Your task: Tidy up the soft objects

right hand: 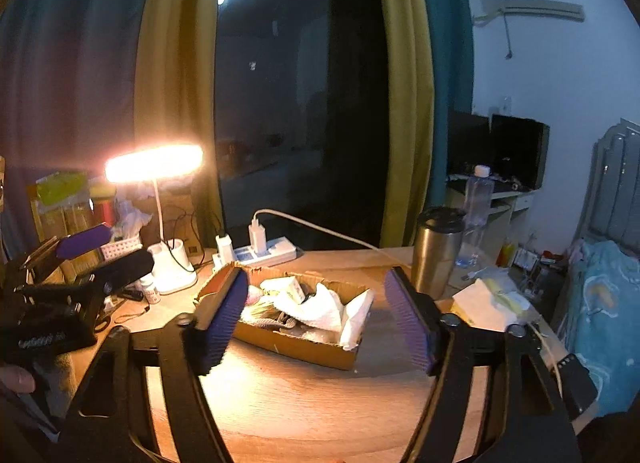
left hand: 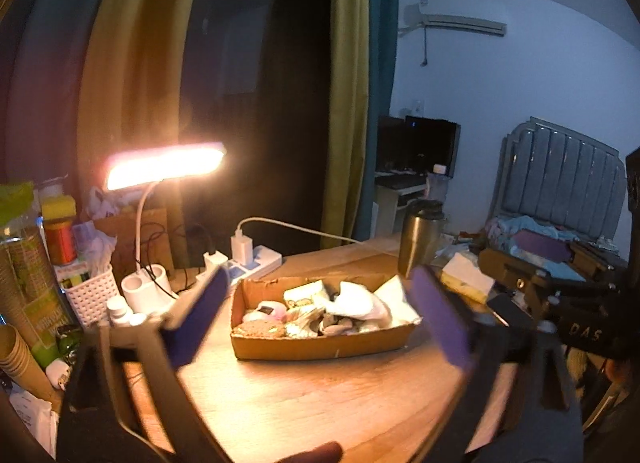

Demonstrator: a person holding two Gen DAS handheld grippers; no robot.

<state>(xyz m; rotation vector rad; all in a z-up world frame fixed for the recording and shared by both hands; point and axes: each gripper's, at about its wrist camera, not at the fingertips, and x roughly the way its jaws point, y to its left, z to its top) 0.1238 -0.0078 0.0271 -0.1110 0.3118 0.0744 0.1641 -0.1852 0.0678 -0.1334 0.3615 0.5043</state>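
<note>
Now we hold both the left gripper (left hand: 320,319) and the right gripper (right hand: 316,315) spread wide and empty above the wooden table (right hand: 304,399). Between their pads we see the cardboard box (left hand: 320,345), holding the soft objects (left hand: 352,303), with a lit desk lamp (right hand: 154,163) behind it.

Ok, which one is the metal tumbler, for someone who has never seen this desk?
Start at the wooden table lit by the desk lamp, and find the shallow cardboard box full of soft things in its middle. Just past the box's far right corner stands the metal tumbler. It is the only tall steel cylinder with a dark lid; the bottle behind it is clear plastic with a white cap.
</note>
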